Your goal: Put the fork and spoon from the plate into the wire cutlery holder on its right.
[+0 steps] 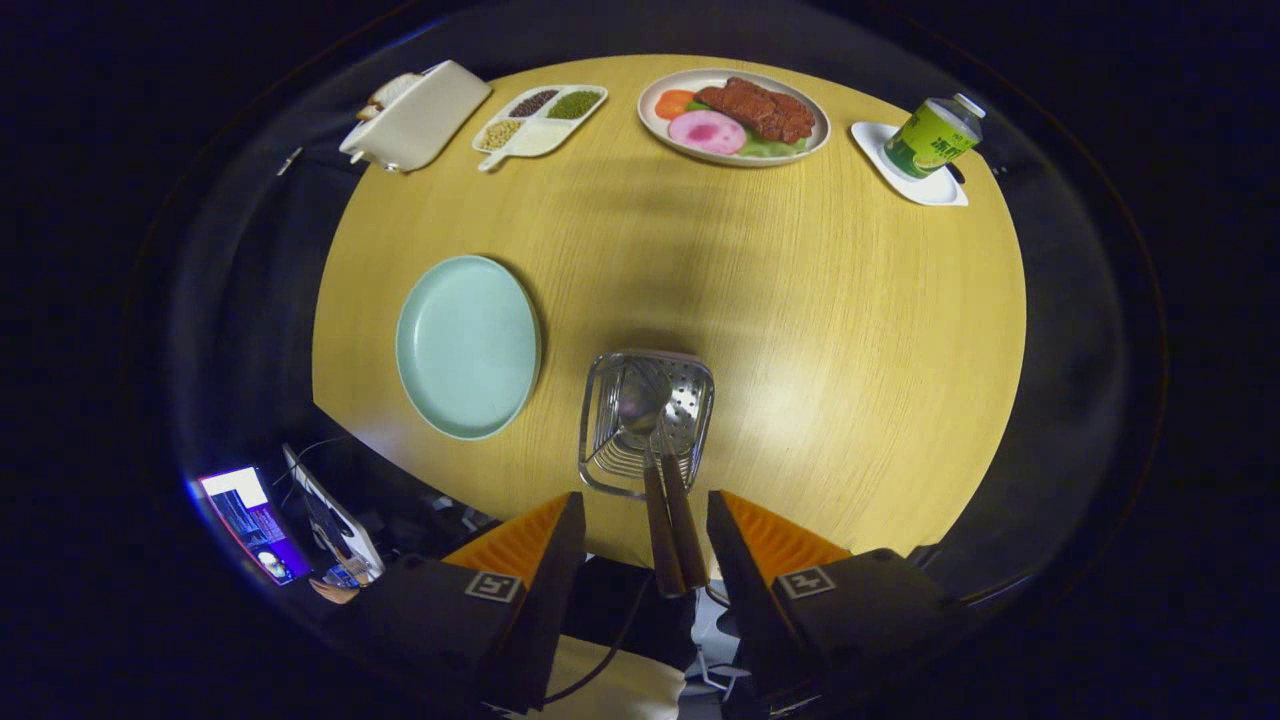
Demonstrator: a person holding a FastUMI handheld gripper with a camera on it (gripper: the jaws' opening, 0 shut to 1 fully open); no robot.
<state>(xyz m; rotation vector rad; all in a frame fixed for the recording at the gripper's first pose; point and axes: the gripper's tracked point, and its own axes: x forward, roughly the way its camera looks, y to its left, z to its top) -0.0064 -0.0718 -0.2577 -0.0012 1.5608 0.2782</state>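
The wire cutlery holder stands on the round wooden table, just ahead of my fingers. Two utensils stand in it. The spoon has its bowl down inside the basket. The fork's brown handle rises beside the spoon's handle, and its head is hidden in the basket. Both handles stick up into the gap between my fingers. My gripper is open above them; the right finger is close to the handles, the left finger stands apart. The pale green plate lies bare to the left of the holder.
Across the table's far side stand a white toaster, a divided dish of beans, a plate of food and a green can on a white coaster. A lit screen sits below the table's near left edge.
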